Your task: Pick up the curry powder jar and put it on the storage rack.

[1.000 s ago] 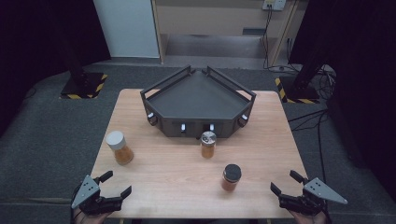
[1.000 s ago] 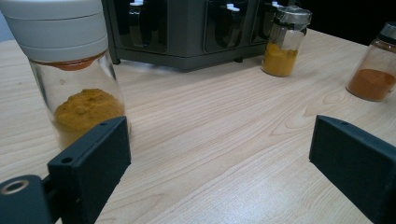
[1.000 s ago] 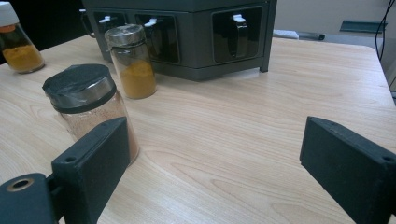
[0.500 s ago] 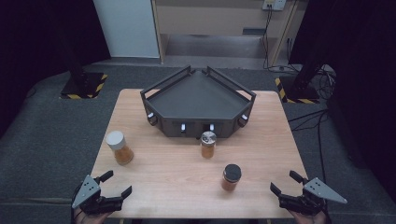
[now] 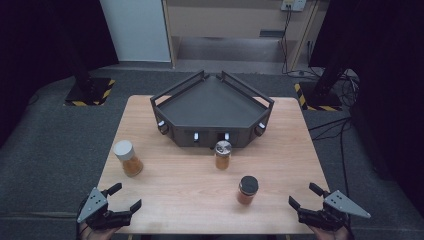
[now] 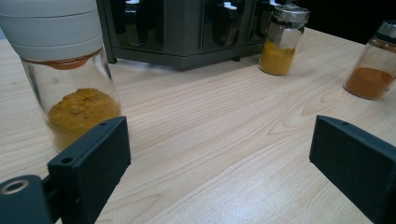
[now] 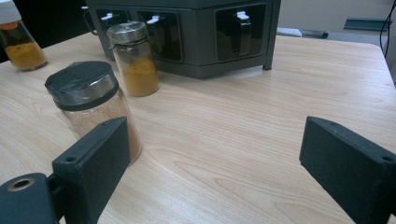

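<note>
White-lidded jar (image 6: pixel 65 70) top cropped, rack (image 7: pixel 187 32) cut off

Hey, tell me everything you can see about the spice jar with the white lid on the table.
The white-lidded jar is clear glass with a tall, ridged white cap, an orange ring just under it, and yellow-orange powder filling roughly the lower third. It stands upright on the wooden table, on the person's left side, in front of and left of the dark rack. Nothing touches it; the open left gripper sits just short of it.

wood table (image 5: pixel 280 165) (w/ 3 jars (image 5: pixel 222 155))
</note>
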Action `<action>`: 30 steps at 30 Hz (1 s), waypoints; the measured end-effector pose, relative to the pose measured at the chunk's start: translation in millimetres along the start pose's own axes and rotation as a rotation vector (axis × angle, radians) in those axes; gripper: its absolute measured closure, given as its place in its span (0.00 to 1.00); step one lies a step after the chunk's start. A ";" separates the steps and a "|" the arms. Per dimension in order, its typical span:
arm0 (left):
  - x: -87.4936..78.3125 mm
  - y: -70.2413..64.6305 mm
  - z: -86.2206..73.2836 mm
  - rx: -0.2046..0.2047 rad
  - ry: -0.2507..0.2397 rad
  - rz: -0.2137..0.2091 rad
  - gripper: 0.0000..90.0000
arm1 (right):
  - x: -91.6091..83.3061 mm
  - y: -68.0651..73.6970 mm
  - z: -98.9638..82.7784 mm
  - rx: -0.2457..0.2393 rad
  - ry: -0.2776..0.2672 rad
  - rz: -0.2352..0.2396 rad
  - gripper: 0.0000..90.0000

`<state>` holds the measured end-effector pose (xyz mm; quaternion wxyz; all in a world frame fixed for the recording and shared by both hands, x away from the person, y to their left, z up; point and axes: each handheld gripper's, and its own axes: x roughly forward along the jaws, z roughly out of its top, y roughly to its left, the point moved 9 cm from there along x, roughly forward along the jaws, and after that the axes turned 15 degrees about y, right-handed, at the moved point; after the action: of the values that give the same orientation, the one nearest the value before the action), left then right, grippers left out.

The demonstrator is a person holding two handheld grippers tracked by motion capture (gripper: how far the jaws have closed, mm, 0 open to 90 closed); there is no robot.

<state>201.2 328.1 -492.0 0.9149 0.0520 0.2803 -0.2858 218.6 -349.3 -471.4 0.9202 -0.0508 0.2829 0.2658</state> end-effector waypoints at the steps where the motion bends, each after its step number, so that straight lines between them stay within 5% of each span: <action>1: -0.1 0.1 0.0 -0.001 -0.001 0.000 0.05 | 0.0 -0.1 -0.1 0.000 0.000 0.000 0.10; 23: -0.5 -4.8 2.8 0.015 0.009 0.005 0.05 | 0.5 -1.1 -0.4 0.004 -0.002 -0.003 0.10; 30: -0.1 -6.2 5.4 0.014 0.010 -0.023 0.05 | 0.4 -0.9 -0.3 0.005 -0.004 -0.001 0.10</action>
<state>200.4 321.7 -487.0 0.9097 0.0568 0.2835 -0.2981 219.2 -350.0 -471.9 0.9211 -0.0482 0.2815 0.2647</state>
